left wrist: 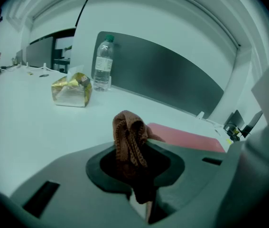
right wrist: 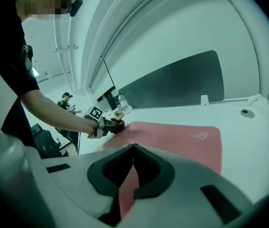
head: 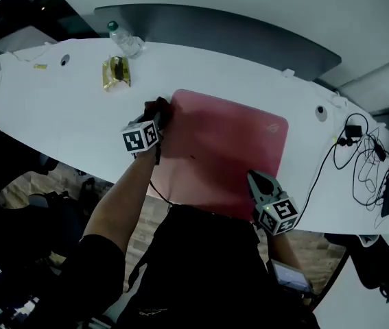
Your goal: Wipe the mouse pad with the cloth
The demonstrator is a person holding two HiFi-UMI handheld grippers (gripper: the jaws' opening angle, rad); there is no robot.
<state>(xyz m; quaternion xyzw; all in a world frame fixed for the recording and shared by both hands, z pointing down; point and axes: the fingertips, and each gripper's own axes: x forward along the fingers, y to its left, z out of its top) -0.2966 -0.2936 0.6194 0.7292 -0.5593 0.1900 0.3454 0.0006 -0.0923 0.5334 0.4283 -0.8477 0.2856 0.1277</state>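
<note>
Pinching the cloth (left wrist: 128, 134) in the left gripper (head: 158, 115) at the far-left corner of the mouse pad (head: 230, 149).
Risking the pad sliding under strokes, the right gripper (head: 257, 182), jaws closed on nothing, perhaps not pinning its near-right edge.

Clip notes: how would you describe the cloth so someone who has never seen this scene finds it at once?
On the long white table lies a large pink-red mouse pad. At its far left corner the left tool is shut on a small bunched cloth. Unlike the shiny gold packet and clear bottle beyond, it is brown, knitted and soft.
</note>
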